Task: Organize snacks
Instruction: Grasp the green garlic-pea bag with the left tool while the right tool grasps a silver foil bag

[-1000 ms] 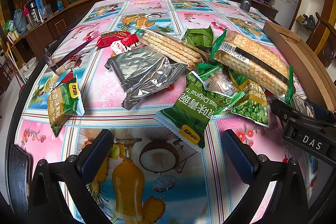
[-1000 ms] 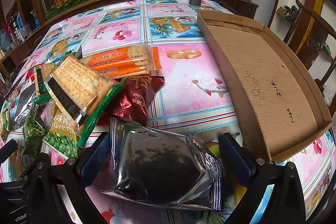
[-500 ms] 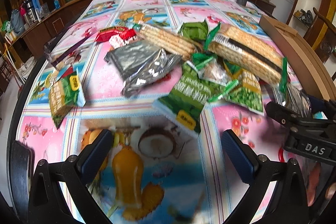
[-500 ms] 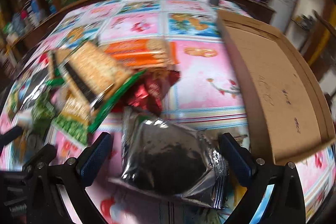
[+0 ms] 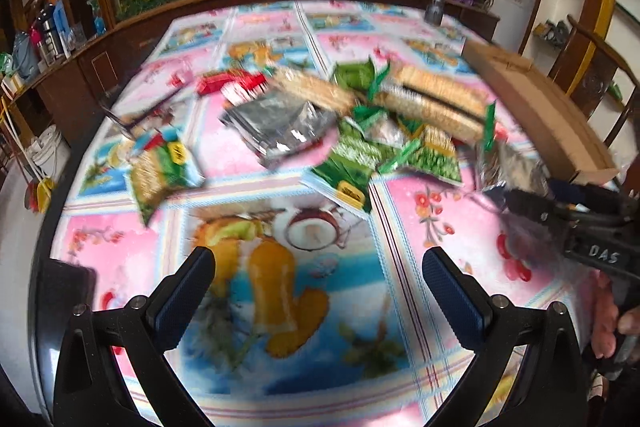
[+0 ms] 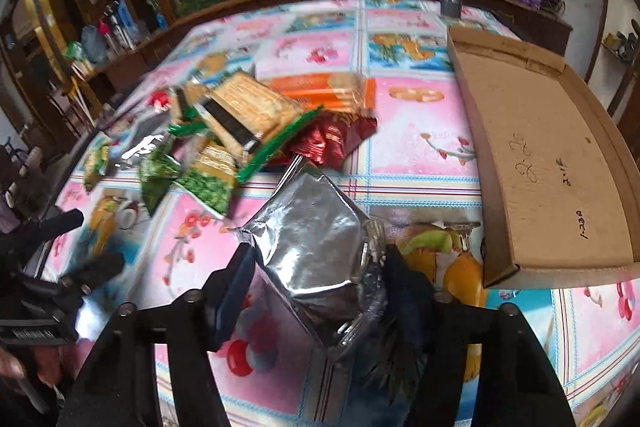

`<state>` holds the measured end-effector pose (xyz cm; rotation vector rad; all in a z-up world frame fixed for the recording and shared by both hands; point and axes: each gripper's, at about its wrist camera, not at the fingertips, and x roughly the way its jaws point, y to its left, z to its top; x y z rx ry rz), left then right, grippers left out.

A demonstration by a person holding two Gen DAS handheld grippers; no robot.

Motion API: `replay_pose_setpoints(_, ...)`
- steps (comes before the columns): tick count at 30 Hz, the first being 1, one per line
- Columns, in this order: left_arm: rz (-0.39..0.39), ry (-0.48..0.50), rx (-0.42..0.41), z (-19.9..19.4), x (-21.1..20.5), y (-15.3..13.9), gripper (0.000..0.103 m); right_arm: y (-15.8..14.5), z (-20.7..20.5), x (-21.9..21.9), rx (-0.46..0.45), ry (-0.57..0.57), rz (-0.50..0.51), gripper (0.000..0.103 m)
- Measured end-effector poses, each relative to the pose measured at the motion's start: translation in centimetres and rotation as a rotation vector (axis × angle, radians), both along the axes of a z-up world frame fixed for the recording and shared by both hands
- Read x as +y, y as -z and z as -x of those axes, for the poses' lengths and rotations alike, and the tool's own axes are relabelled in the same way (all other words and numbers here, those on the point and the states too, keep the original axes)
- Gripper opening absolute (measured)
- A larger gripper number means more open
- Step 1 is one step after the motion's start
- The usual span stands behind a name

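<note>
My right gripper [image 6: 320, 279] is shut on a silver foil snack pack [image 6: 316, 227] and holds it lifted off the table, left of a shallow cardboard box [image 6: 560, 155]. It also shows at the right of the left wrist view [image 5: 516, 195]. My left gripper [image 5: 320, 275] is open and empty above the bare tablecloth. A heap of snacks lies beyond it: a second silver pack [image 5: 280, 127], green pea packs [image 5: 348, 163], cracker packs [image 5: 432, 99], a green pack apart at the left [image 5: 160, 171]. An orange biscuit pack [image 6: 320, 91] and a dark red pack [image 6: 332, 139] lie behind the held pack.
The table has a pink fruit-print cloth [image 5: 280, 307]. A grey flashlight [image 6: 450, 3] stands at the far edge by the box. A wooden rail with flowers runs behind. A wooden chair [image 5: 592, 67] stands at the right.
My right gripper has closed on the silver pack and lifted it. My left gripper has drawn back and up from the heap, still open.
</note>
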<state>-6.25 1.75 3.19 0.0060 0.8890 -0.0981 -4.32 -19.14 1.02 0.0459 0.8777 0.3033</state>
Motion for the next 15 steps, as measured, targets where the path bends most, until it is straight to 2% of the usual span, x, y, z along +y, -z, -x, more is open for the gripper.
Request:
replay_pose_setpoints(5,0.031,-0.030,-0.075,0.7,3.6,-2.3,0.103,-0.5,0.9,-0.6,-0.038,-0.011,-0.043,0.066)
replay_pose_setpoints(8,0.043,-0.047,-0.087,0.0,5.2,-2.6,0.102,-0.6,0.9,-0.6,-0.037,-0.017,-0.058,0.066)
replay_pose_setpoints(10,0.038,-0.059,-0.083,-1.3,6.2,-2.6,0.092,-0.7,1.0,-0.6,-0.046,-0.018,-0.061,0.065)
replay_pose_setpoints(13,-0.006,-0.075,-0.057,-3.4,7.0,-2.1,0.082,-1.1,1.3,-1.0,-0.058,-0.013,-0.084,0.065)
replay_pose_setpoints(15,-0.032,-0.089,-0.035,-4.7,7.7,-1.7,0.081,-1.2,1.3,-1.5,-0.066,-0.008,-0.100,0.065)
